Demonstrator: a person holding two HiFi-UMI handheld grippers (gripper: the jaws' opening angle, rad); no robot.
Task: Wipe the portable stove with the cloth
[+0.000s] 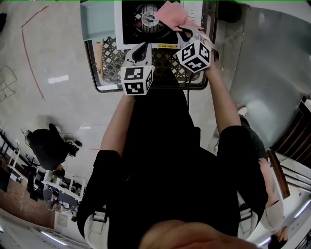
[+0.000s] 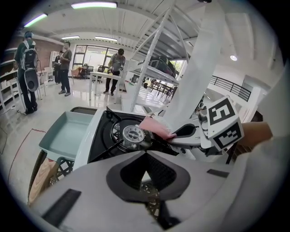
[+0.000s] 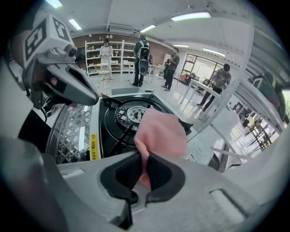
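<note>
The portable stove (image 1: 127,22) has a white body and a black top with a round burner (image 3: 135,113); it rests on a black lattice crate (image 1: 109,63). My right gripper (image 1: 187,33) is shut on a pink cloth (image 1: 171,14), which hangs over the stove's right side beside the burner. In the right gripper view the cloth (image 3: 161,129) is pinched between the pads of my right gripper (image 3: 144,158). My left gripper (image 1: 141,50) hovers at the stove's front edge, shut with nothing in it. The left gripper view shows the left gripper (image 2: 145,156), the burner (image 2: 132,133) and the cloth (image 2: 154,124).
A pale teal tray (image 1: 97,19) lies left of the stove on the crate. A white shelf rack (image 2: 154,68) rises behind the stove. Several people stand far off on the glossy floor. A grey metal surface (image 1: 277,63) lies to the right.
</note>
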